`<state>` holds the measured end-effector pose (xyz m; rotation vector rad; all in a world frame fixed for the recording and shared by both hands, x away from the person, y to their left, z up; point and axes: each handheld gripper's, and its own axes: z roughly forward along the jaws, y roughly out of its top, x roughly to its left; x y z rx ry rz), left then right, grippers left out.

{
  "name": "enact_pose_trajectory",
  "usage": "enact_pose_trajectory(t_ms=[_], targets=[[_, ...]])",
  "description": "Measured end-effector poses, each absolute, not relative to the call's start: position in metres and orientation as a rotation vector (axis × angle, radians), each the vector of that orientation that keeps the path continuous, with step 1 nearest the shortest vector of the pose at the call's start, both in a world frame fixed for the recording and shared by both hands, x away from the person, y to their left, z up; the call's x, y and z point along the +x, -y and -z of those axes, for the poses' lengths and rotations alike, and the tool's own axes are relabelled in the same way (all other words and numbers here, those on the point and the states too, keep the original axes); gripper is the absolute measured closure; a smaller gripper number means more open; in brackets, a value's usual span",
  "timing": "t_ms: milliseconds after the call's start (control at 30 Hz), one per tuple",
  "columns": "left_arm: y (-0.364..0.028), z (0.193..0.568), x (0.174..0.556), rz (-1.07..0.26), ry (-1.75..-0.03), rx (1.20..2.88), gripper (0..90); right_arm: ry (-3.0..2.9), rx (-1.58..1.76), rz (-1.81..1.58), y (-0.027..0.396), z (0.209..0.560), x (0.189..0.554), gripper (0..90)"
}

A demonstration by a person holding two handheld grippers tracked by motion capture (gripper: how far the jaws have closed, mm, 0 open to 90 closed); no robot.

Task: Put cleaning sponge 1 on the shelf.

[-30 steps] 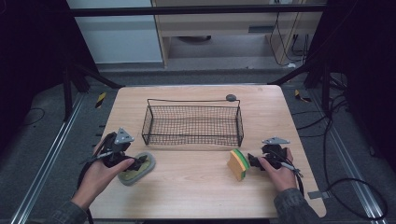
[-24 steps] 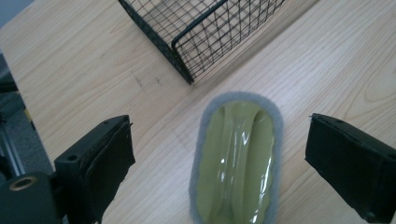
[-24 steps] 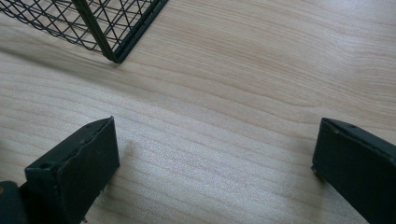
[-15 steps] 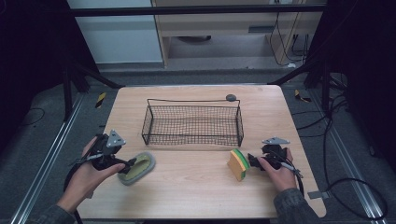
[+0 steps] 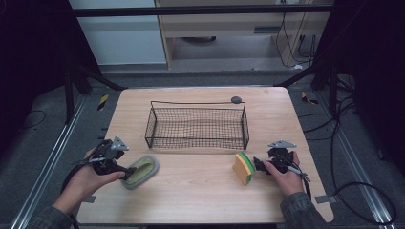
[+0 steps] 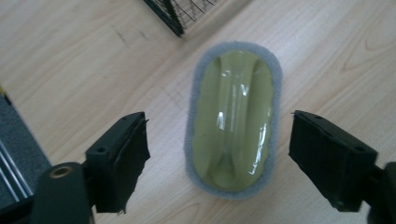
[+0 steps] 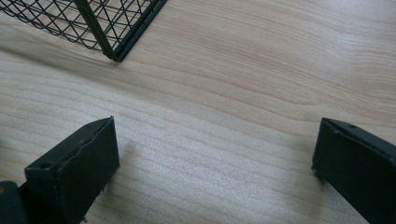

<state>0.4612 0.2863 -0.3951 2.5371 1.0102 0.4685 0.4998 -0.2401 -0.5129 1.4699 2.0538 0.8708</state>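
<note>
An oval scrubber (image 5: 140, 171) with a grey felt rim and an olive plastic top lies flat on the wooden table (image 5: 200, 200) at the front left. My left gripper (image 5: 128, 171) reaches over it from the left. In the left gripper view the scrubber (image 6: 232, 121) lies between the pads (image 6: 122, 158), with bare wood showing on each side; the jaws have just been closing. A yellow and green sponge (image 5: 243, 168) stands on edge at the front right. My right gripper (image 5: 258, 165) sits just right of it, open over bare wood (image 7: 217, 144).
A black wire basket (image 5: 197, 131) stands mid-table behind both hands; its corner shows in the right gripper view (image 7: 107, 28) and the left gripper view (image 6: 177, 14). A small dark round object (image 5: 236, 99) lies behind the basket. Dark floor and cables surround the table.
My left hand has shifted slightly leftward beside the scrubber, its gripper still at the scrubber's left end. The scrubber, the sponge and the right hand have stayed put.
</note>
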Motion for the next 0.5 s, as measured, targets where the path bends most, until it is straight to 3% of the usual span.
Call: enact_pose_trajectory(t_ms=[200, 300, 500], targets=[[-0.276, 0.408, 0.465, -0.419, -0.98, 2.596, 32.2, -2.056, 1.472, -0.87, 0.24, 0.513, 0.5, 0.7], [-0.272, 0.414, 0.473, -0.366, -0.971, 2.613, 43.4, -2.057, 1.471, -0.87, 0.24, 0.513, 0.5, 0.6], [-0.269, 0.418, 0.479, -0.35, -0.97, 2.639, 51.6, -2.059, 1.469, -0.87, 0.24, 0.513, 0.5, 0.7]])
